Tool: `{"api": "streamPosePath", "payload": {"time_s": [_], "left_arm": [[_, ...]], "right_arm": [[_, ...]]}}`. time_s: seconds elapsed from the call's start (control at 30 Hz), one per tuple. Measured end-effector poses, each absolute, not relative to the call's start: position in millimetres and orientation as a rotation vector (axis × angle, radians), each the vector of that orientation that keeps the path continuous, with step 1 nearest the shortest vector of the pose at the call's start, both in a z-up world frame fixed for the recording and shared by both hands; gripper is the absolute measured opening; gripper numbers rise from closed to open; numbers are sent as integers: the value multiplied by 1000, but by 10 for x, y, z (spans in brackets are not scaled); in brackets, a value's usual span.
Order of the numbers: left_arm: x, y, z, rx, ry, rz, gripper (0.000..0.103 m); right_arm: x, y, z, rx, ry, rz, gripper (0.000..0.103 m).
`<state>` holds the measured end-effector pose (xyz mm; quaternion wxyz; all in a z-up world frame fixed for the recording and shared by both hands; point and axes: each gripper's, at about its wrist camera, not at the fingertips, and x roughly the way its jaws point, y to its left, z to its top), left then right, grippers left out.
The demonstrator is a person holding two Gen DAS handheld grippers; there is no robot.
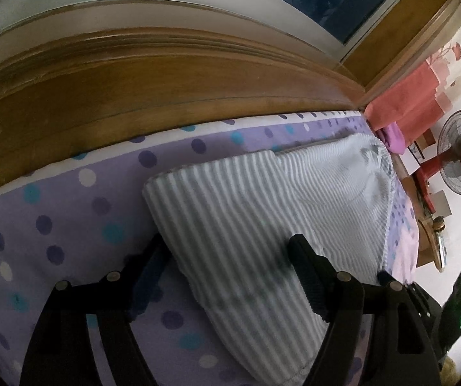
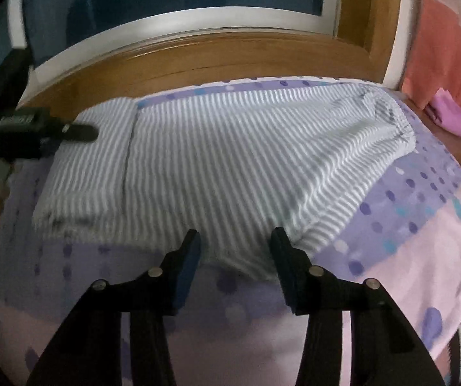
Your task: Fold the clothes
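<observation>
The striped garment (image 2: 230, 160) lay flat on the polka-dot bedsheet (image 2: 407, 241), its elastic waistband toward two o'clock in the right wrist view, likely spread so a fold could be started. The left tool (image 1: 227, 263) stood wide apart astride one corner of the cloth, its pads not pressing, probably lining up a pinch. The right tool (image 2: 235, 251) hovered at the garment's near edge, at six o'clock, partly open and gripping nothing; no cloth could be seen between its tips. The wooden bed frame (image 2: 198, 54) bounded the far side.
</observation>
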<state>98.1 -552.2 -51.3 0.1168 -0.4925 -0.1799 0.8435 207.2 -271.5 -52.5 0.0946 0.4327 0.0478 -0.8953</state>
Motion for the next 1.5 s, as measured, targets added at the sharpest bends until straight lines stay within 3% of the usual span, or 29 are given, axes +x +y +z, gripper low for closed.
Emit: {"api": "streamPosePath", "payload": {"time_s": [0.2,0.33,0.47,0.63,0.93,1.23,1.4,1.5], "left_arm": [[1125,-5417,-315,-1431,-569,2515,77],[1219,-5110,-17,-1336,-523,2635,77],[1271,-4804,228,-1218,-521,2738,77],[1297,-4633,325,-1196,-500,2851,77],[1292,-3961,86,-1230,-498,2614,77],[1320,-3167,-520,-1420,-415,2355,77],[1369,-3074,-565,-1429,-356,2371,77],[1351,-3101,-584,-1434,-381,2365,77]], "right_arm": [[2156,-2362,-270,1163,38,-2622,44],[1751,-2037,-123,1080,119,-2626,44],[1240,-1880,-395,1167,232,-2521,43],[1338,-1680,-535,1140,246,-2443,43],[1477,-1503,-579,1137,292,-2361,43],[1519,-1398,-477,1168,327,-2307,42],[1123,-1256,-252,1076,282,-2427,42],[858,-1282,-453,1156,408,-2419,38]]}}
